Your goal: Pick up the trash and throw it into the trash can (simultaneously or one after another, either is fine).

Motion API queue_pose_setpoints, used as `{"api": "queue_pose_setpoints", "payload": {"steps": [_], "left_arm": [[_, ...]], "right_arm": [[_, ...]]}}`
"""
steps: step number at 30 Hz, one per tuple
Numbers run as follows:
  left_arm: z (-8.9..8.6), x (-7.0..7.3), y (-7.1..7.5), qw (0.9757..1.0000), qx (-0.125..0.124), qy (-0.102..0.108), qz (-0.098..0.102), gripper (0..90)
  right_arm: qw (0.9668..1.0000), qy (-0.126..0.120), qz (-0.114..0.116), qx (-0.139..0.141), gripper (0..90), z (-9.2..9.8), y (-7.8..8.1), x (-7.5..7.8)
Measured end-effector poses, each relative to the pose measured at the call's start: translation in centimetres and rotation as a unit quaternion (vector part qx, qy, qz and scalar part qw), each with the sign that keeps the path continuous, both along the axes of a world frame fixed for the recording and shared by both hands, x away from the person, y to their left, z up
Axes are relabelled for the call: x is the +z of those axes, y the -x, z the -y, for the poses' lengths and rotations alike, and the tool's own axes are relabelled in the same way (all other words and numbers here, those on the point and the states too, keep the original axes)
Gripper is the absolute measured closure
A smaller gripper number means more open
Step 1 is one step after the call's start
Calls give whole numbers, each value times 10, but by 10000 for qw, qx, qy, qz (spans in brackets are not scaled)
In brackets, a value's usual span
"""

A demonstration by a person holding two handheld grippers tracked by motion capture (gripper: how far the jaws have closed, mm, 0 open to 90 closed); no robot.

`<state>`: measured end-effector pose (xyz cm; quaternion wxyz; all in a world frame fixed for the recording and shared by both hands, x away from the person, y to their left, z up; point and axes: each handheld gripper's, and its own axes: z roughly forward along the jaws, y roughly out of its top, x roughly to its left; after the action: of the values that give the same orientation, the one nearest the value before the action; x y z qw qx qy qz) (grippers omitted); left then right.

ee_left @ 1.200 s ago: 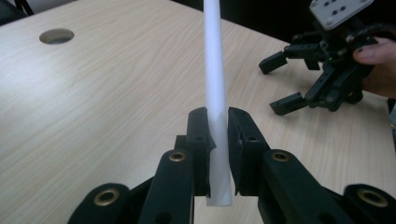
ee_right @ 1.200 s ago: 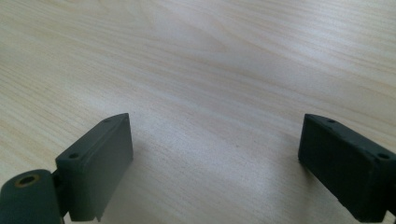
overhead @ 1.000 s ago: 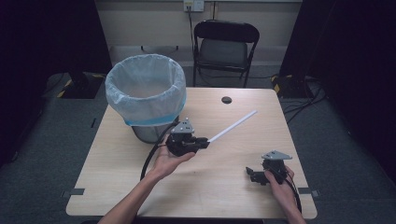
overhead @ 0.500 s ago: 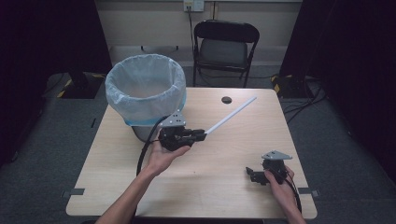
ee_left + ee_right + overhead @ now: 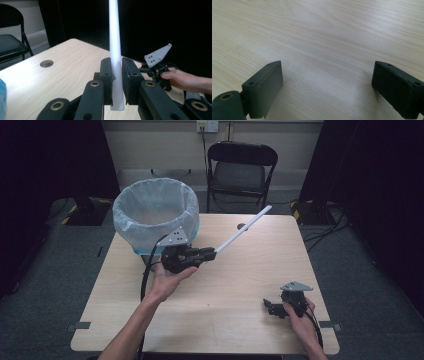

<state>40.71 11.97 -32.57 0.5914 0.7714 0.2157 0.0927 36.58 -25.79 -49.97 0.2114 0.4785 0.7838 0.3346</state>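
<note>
wooden table [image 5: 210,310] | left tongs [image 5: 116,72] clamp long white tube [image 5: 114,37] | right tongs [image 5: 327,87] apart

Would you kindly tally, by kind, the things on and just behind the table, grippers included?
Grippers: 2, the left gripper shut on the white tube, the right gripper open
White tubes: 1
Lined bins: 1, the bin with a pale blue liner
Folding chairs: 1, the black chair behind the table
Tables: 1
Total: 6
</note>
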Motion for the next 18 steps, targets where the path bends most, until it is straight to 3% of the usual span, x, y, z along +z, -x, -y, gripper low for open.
{"api": "queue_pose_setpoints", "payload": {"steps": [6,13,18], "left_arm": [[-1,20,-2,9998,-11,-7,194,800],[-9,45,-6,9993,23,184,324,801],[-17,54,-11,9988,6,372,311,801]], "right_arm": [[10000,-2,-4,-3,93,0,0,0],[10000,-1,-2,-2,93,0,0,0],[10000,-2,-3,-3,93,0,0,0]]}}
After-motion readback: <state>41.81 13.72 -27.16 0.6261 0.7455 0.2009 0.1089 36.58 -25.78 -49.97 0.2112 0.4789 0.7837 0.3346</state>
